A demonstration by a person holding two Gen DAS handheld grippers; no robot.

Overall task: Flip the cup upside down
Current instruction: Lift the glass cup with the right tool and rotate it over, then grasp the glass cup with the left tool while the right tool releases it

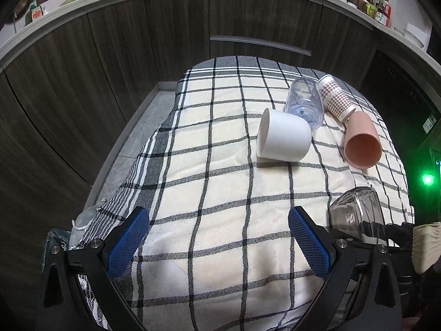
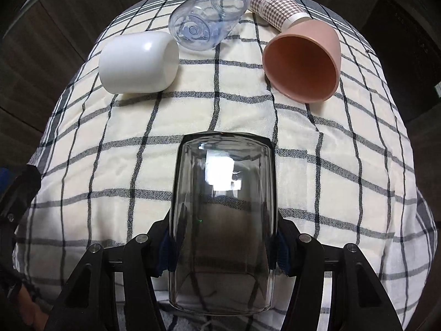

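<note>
My right gripper [image 2: 223, 248] is shut on a smoky clear glass cup [image 2: 223, 220], held above the checked cloth [image 2: 110, 165] with its closed base pointing away from the camera. The same glass [image 1: 355, 215] shows at the right edge of the left wrist view. My left gripper [image 1: 217, 237] is open and empty, low over the cloth's near part. A white cup [image 1: 284, 138] [image 2: 137, 63], a clear plastic cup [image 1: 304, 104] [image 2: 206, 19], a houndstooth paper cup [image 1: 335, 98] [image 2: 275, 5] and a pink cup [image 1: 362, 143] [image 2: 303, 63] lie on their sides at the far end.
The cloth covers a grey tray-like surface [image 1: 154, 115] whose left rim shows. Dark wood cabinet fronts [image 1: 137, 55] stand behind, under a cluttered counter [image 1: 372, 8]. A green light [image 1: 427, 179] glows at the right.
</note>
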